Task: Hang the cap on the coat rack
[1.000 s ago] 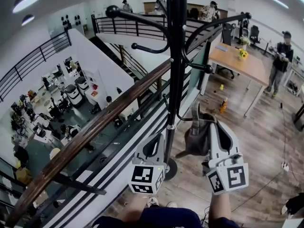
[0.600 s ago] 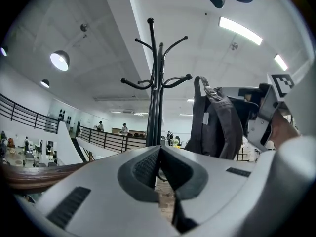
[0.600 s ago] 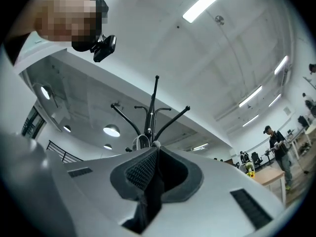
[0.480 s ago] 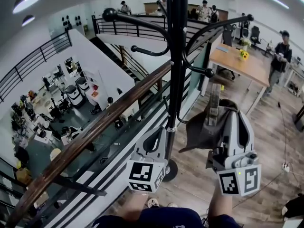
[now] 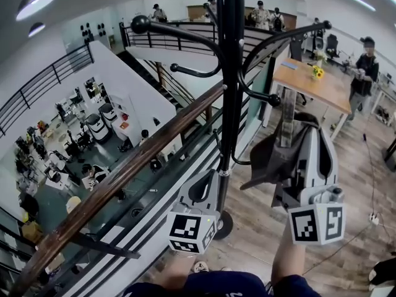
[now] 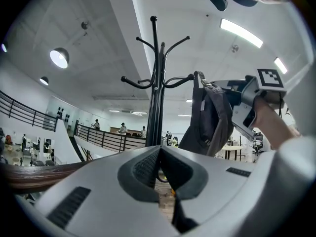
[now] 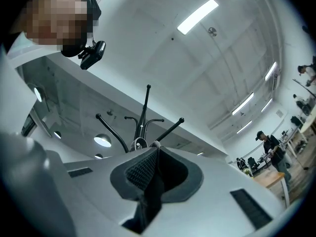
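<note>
The black coat rack's pole [image 5: 230, 73] rises mid-frame in the head view, its curved hooks spreading near the top. One low hook ends in a ball [image 5: 272, 99] just above the cap. My right gripper [image 5: 296, 124] is raised right of the pole, shut on the dark grey cap [image 5: 272, 159], which hangs from it. In the right gripper view, dark fabric [image 7: 148, 191] is pinched between the pads, with the rack's hooks [image 7: 143, 117] beyond. My left gripper [image 5: 205, 177] is shut and empty low beside the pole. The left gripper view shows the rack [image 6: 157, 83] and the cap [image 6: 210, 117].
A wooden handrail [image 5: 124, 172] with glass panels runs diagonally left of the rack, over an open floor below. The rack's round base [image 5: 224, 224] stands on wood flooring. A wooden table [image 5: 312, 82] with yellow flowers and a standing person [image 5: 365, 67] are at the back right.
My right gripper has lifted the cap up and a little to the right, closer to the low hook. The left gripper has barely moved.
</note>
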The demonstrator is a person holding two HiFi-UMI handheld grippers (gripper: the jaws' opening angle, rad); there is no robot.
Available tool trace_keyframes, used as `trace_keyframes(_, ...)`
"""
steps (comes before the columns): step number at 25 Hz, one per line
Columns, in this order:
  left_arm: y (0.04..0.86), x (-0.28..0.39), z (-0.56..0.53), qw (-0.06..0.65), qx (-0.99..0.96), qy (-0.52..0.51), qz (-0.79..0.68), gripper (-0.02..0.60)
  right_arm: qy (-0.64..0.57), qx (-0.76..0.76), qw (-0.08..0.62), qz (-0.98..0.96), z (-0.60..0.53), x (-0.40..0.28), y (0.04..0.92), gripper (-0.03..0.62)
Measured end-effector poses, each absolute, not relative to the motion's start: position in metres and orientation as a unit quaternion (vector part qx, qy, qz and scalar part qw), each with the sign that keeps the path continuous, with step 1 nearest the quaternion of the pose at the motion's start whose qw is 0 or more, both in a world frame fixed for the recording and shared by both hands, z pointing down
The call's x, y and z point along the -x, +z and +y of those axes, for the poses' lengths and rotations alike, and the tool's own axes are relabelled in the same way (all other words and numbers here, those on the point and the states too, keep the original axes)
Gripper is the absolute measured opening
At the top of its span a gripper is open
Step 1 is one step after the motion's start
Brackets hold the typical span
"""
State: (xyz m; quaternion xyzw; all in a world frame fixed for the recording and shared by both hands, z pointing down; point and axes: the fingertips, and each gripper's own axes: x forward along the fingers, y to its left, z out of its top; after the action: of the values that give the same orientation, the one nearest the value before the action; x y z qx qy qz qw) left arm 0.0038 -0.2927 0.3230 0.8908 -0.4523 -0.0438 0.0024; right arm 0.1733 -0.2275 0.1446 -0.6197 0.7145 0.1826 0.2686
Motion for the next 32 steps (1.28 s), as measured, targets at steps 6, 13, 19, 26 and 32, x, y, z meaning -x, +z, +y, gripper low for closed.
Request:
trace_keyframes(6,0.333,0.005,-0.300,0.012,-0.887,-0.039,-0.460,0.002,0.193,0.609,0.259,0.724,-0.237,-0.155,0.141,0.023)
trace_keyframes(13,0.339,0.012,-0.312,0.020,-0.883,-0.033,-0.469,0.002,0.198,0.607,0.241,0.731,-0.255,-0.138,0.142,0.023)
trace_keyframes(19,0.344,0.013,-0.321,0.036,-0.885,-0.048,-0.462,0.002,0.243,0.641,0.179,0.706,-0.271,-0.125,0.145,0.025)
trace_keyframes(26,0.347,0.021,-0.331,0.031,-0.882,-0.035,-0.469,0.002,0.232,0.645,0.166,0.709,-0.294,-0.113,0.152,0.025)
trace_keyframes(32,0.350,0.035,-0.336,0.036,-0.873,-0.033,-0.485,0.003,0.226,0.647,0.152,0.713,-0.312,-0.103,0.162,0.025)
